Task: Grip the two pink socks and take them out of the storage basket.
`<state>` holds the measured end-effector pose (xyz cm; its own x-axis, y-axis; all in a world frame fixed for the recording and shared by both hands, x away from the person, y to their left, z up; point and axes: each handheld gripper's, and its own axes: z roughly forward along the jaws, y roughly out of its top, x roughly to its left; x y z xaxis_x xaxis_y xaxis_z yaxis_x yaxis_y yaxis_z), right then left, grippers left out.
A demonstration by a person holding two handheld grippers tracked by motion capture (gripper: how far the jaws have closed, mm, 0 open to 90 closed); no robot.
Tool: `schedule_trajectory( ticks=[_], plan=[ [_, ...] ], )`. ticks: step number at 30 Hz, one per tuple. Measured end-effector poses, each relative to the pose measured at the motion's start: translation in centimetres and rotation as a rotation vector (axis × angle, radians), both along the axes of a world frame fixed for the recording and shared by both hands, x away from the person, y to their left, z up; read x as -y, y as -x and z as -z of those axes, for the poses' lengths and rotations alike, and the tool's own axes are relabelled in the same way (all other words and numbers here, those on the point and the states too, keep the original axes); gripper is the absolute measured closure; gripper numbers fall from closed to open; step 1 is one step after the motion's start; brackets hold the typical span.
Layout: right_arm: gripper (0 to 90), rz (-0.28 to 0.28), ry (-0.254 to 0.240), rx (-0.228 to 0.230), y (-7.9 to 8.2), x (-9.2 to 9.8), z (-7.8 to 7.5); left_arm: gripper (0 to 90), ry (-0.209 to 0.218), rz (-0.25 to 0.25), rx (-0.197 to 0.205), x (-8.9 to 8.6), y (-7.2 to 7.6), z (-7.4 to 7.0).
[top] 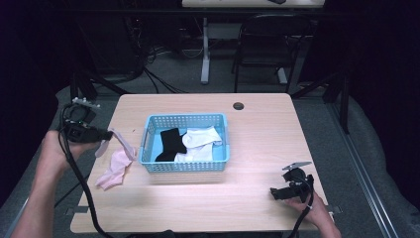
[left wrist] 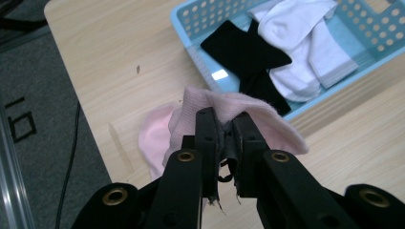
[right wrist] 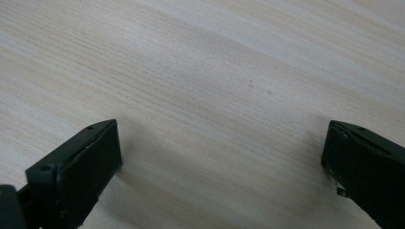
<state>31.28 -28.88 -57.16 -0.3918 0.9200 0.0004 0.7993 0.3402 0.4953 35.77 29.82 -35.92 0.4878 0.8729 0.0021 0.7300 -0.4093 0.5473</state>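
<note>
Wooden surface (top: 257, 124), near edge cut off at 6 o'clock; blue basket (top: 185, 166) at centre holding a black sock (top: 171, 144), half tucked under white socks (top: 202, 144). Pink sock (top: 118, 166) at 9 o'clock beside the basket, upper end pinched in the left claw (top: 110, 134), toe trailing on the surface. Right claw (top: 273, 193) at 4 o'clock, jaws spread over bare wood.

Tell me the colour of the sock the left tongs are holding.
Pale pink sock, clearest in the left gripper view.
</note>
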Motion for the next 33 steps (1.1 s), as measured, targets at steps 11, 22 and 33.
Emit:
schedule_trajectory(
  ticks=[11, 22, 33],
  plan=[
    [0.0, 0.002, 0.000, -0.001, 0.0, 0.0, 0.0, 81.8, 0.038, -0.023, -0.101, -1.9, 1.8, 5.8],
    [0.0, 0.002, 0.000, 0.000, 0.0, 0.0, 0.0, 80.6, 0.052, -0.053, -0.217, -2.6, 1.5, 13.5],
    [0.0, 0.006, -0.006, 0.004, 0.0, 0.0, 0.0, 72.3, 0.062, -0.077, -0.242, -3.3, 1.0, 17.5]
  ],
)
